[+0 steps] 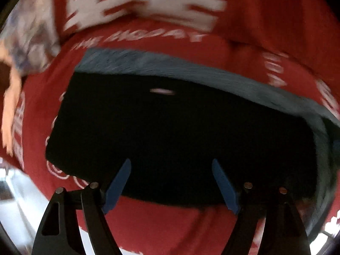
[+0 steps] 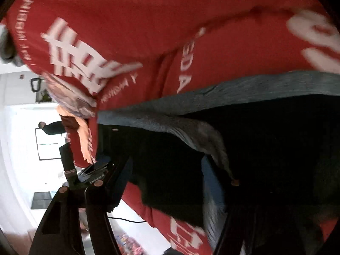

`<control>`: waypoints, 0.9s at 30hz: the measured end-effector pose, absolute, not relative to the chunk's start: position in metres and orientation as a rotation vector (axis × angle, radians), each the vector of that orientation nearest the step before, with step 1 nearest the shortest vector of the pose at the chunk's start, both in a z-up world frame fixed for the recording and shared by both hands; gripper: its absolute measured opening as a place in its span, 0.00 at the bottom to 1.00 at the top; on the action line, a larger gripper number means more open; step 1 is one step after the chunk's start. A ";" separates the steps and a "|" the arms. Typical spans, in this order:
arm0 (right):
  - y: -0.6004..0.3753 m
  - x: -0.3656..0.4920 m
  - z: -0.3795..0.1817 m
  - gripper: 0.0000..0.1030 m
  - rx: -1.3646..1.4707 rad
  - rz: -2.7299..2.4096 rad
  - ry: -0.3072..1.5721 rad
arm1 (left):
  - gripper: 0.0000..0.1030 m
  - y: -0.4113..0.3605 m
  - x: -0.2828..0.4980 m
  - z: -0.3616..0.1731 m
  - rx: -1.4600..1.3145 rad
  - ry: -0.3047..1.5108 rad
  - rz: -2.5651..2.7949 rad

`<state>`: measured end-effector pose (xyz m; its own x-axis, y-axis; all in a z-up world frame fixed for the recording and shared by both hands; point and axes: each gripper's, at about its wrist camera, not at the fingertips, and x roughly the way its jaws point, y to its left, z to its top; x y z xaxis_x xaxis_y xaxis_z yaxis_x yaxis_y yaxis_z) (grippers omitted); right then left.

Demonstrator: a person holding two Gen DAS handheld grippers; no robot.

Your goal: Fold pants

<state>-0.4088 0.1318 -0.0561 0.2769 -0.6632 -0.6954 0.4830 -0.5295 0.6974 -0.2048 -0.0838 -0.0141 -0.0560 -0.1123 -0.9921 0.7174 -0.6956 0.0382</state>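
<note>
The black pants [image 1: 170, 131] lie folded into a broad dark rectangle on a red cloth with white lettering [image 1: 148, 31], a grey-blue lining [image 1: 191, 65] showing along the far edge. My left gripper [image 1: 171, 165] is open just above the pants' near edge, holding nothing. In the right wrist view the pants [image 2: 265, 138] fill the right half and a grey-blue flap [image 2: 201, 131] drapes over my right finger. My right gripper [image 2: 167, 163] stands wide apart with fabric between and over the jaws; the image is blurred.
A patterned cloth and a bare arm [image 1: 12, 106] sit at the left edge of the red cloth. Beyond the cloth's edge a white floor [image 2: 19, 148] and a standing person [image 2: 53, 127] show. The left gripper appears in the right wrist view [image 2: 93, 174].
</note>
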 end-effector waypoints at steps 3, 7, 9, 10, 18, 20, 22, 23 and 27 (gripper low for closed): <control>0.182 -0.396 -0.043 0.76 1.579 -1.567 -0.137 | 0.77 -0.044 -0.226 0.003 1.706 0.679 -1.960; 0.267 -0.373 -0.063 0.76 1.683 -1.648 -0.184 | 0.77 0.031 -0.267 -0.001 1.880 0.698 -2.115; 0.306 -0.347 -0.081 0.76 1.767 -1.686 -0.232 | 0.77 0.067 -0.282 -0.004 1.938 0.720 -2.177; 0.324 -0.339 -0.089 0.76 1.797 -1.702 -0.258 | 0.77 0.085 -0.288 -0.006 1.963 0.742 -2.214; 0.436 -0.231 -0.151 0.76 1.977 -1.814 -0.562 | 0.77 0.161 -0.304 -0.036 2.100 0.744 -2.276; 0.439 -0.223 -0.162 0.76 1.961 -1.805 -0.629 | 0.77 0.163 -0.300 -0.039 2.077 0.710 -2.301; 0.441 -0.221 -0.174 0.76 1.934 -1.793 -0.692 | 0.77 0.167 -0.302 -0.039 2.075 0.703 -2.316; 0.446 -0.222 -0.178 0.73 1.928 -1.788 -0.713 | 0.77 0.169 -0.303 -0.039 2.073 0.707 -2.318; 0.453 -0.226 -0.179 0.17 1.858 -1.717 -0.887 | 0.55 0.180 -0.310 -0.044 2.071 0.731 -2.342</control>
